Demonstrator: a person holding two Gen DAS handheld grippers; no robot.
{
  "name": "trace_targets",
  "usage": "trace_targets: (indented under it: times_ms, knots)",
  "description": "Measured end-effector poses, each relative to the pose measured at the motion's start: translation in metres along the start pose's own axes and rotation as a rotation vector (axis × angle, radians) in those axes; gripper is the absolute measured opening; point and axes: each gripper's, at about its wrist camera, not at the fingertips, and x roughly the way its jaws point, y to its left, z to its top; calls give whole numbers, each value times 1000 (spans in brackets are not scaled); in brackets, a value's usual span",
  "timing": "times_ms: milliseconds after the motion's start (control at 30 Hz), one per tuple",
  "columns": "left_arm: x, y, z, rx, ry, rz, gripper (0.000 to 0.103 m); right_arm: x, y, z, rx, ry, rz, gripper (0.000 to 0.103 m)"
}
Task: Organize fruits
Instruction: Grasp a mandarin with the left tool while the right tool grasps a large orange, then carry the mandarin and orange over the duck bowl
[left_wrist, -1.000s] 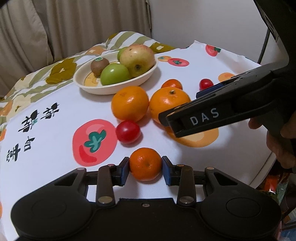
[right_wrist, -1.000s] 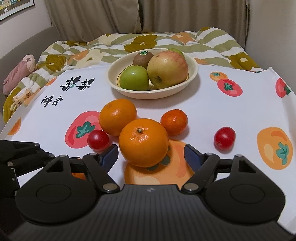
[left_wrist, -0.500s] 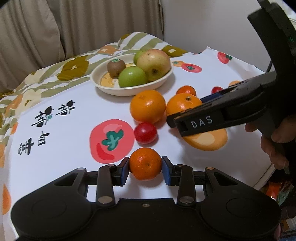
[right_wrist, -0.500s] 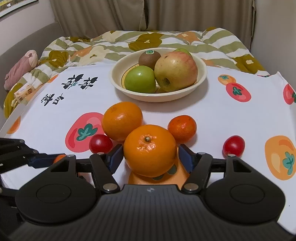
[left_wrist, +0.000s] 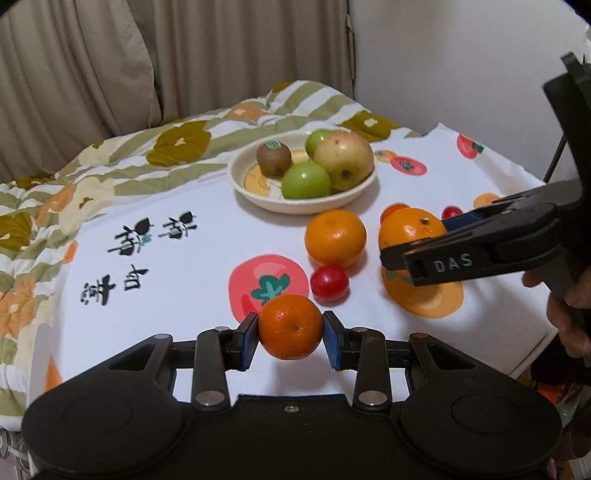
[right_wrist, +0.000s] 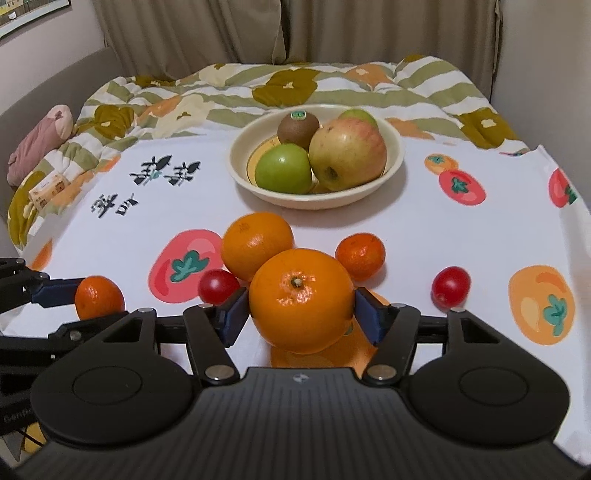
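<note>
My left gripper (left_wrist: 290, 338) is shut on a small mandarin (left_wrist: 290, 326) and holds it just above the white fruit-print cloth (left_wrist: 184, 295). In the right wrist view the same mandarin (right_wrist: 99, 297) shows at the far left. My right gripper (right_wrist: 301, 310) has a large orange (right_wrist: 301, 299) between its blue pads; the jaws are closing and both pads press on its sides. The cream bowl (right_wrist: 317, 201) behind holds a kiwi (right_wrist: 298, 129), a green apple (right_wrist: 283, 168) and a big yellow-red apple (right_wrist: 347, 157).
Loose on the cloth lie another orange (right_wrist: 257, 245), a small mandarin (right_wrist: 360, 251) and two cherry tomatoes (right_wrist: 218, 286) (right_wrist: 450, 286). A floral quilt (right_wrist: 258, 88) lies beyond the cloth, curtains behind it. A hand (left_wrist: 569, 314) grips the right tool at the table's right edge.
My left gripper has risen with the mandarin, which now hangs clear of the cloth. The right jaws have closed in from wide apart onto the large orange.
</note>
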Motion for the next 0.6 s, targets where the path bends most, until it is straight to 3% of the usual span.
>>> trace_targets:
  times_ms: [367, 600]
  knots:
    - [-37, 18, 37, -49, -68, 22, 40, -57, -2, 25, 3, -58, -8, 77]
    - [-38, 26, 67, -88, -100, 60, 40, -70, -15, 54, -20, -88, 13, 77]
